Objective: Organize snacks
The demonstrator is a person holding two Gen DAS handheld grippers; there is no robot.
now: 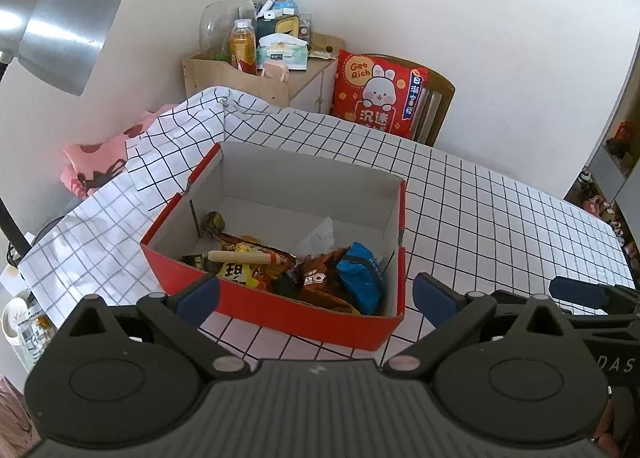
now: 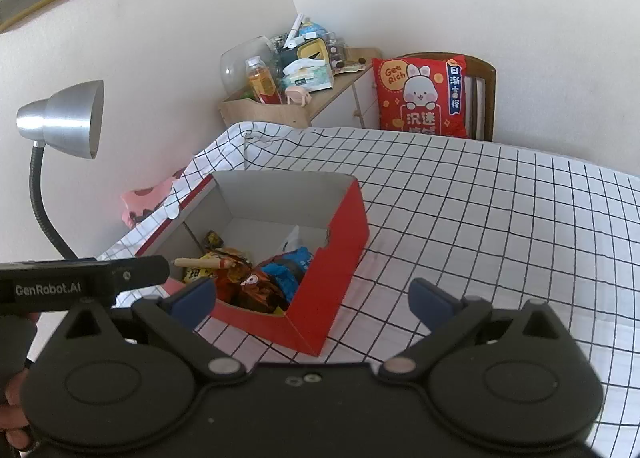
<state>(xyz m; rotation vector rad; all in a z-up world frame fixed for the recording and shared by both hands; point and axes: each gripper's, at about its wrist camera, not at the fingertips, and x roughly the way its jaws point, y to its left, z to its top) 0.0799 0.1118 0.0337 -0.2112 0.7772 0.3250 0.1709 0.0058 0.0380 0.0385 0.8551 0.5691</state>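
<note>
A red cardboard box (image 1: 304, 316) with a grey inside stands on the checked tablecloth (image 1: 500, 213). It holds several snack packs: a blue pack (image 1: 360, 278), a brown Oreo pack (image 1: 316, 278), a yellow pack (image 1: 236, 272) and a wrapped sausage stick (image 1: 244, 256). The box (image 2: 320, 298) and its snacks (image 2: 260, 282) also show in the right wrist view. My left gripper (image 1: 316, 294) is open and empty just in front of the box. My right gripper (image 2: 312, 300) is open and empty at the box's near right corner. Its finger (image 1: 580, 292) shows in the left wrist view.
A silver desk lamp (image 2: 64, 117) stands left of the box. Behind the table are a wooden cabinet (image 1: 248, 73) with a bottle, tissues and clutter, and a chair (image 2: 484, 97) with a red rabbit cushion (image 1: 380, 89). Pink cloth (image 1: 92, 165) lies at the table's left edge.
</note>
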